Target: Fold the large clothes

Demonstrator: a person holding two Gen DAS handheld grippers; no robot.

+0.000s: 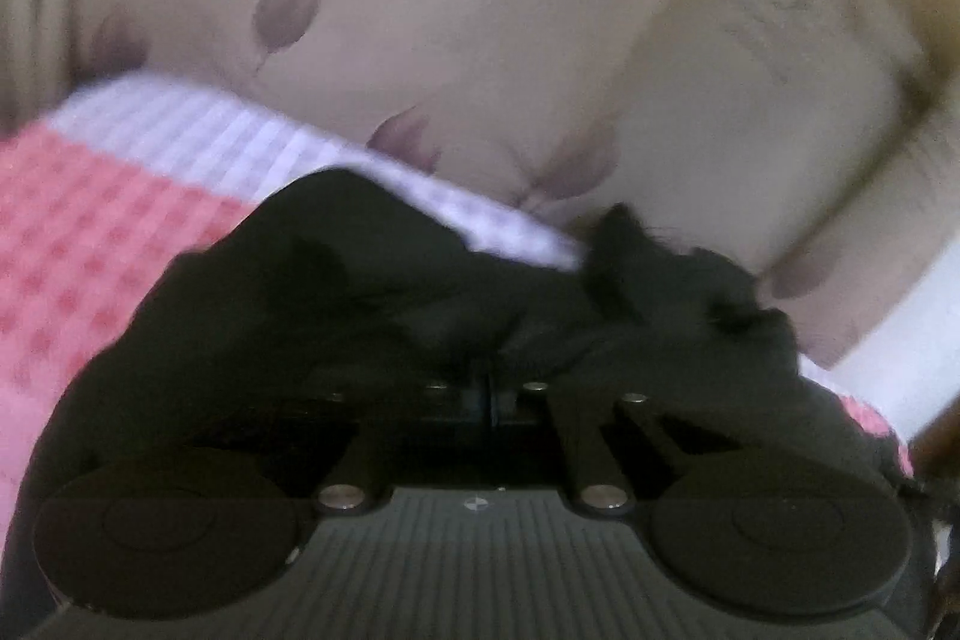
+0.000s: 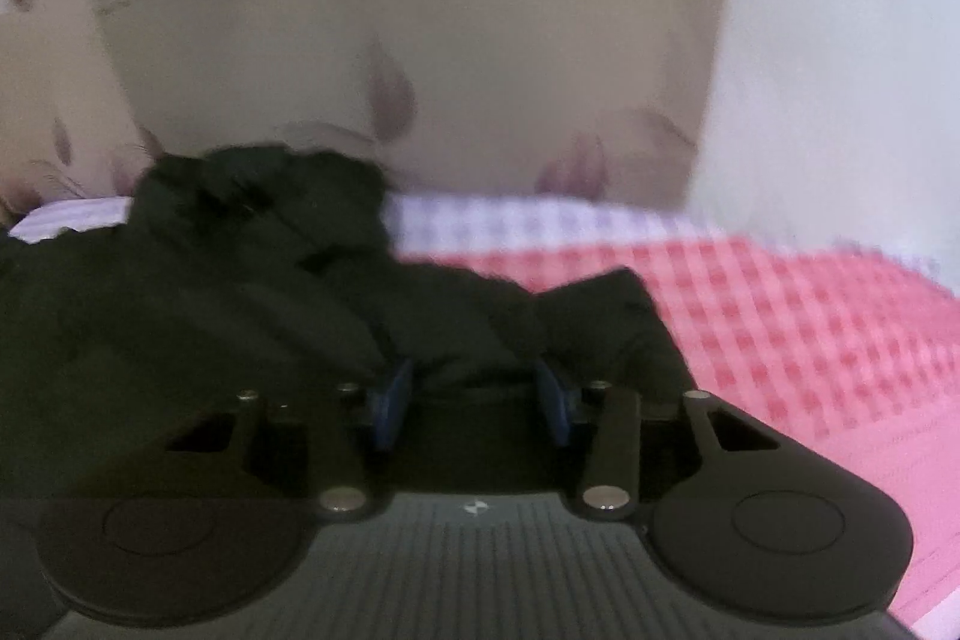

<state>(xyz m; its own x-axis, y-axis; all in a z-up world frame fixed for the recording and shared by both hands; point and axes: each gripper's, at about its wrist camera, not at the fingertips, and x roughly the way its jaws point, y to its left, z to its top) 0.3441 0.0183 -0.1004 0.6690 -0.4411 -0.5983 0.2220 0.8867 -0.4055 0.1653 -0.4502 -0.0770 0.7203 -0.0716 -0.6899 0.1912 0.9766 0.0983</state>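
A crumpled black fabric garment is bunched on a pink-and-white checked waffle-weave cover. The left gripper is seen with jaws nearly together, pinched on the garment's near edge; the right gripper is seen with blue pads narrowed around a thicker fold. Both holds should be made firm before any lift, so the cloth spreads evenly. Behind the garment, a beige leaf-printed pillow is propped
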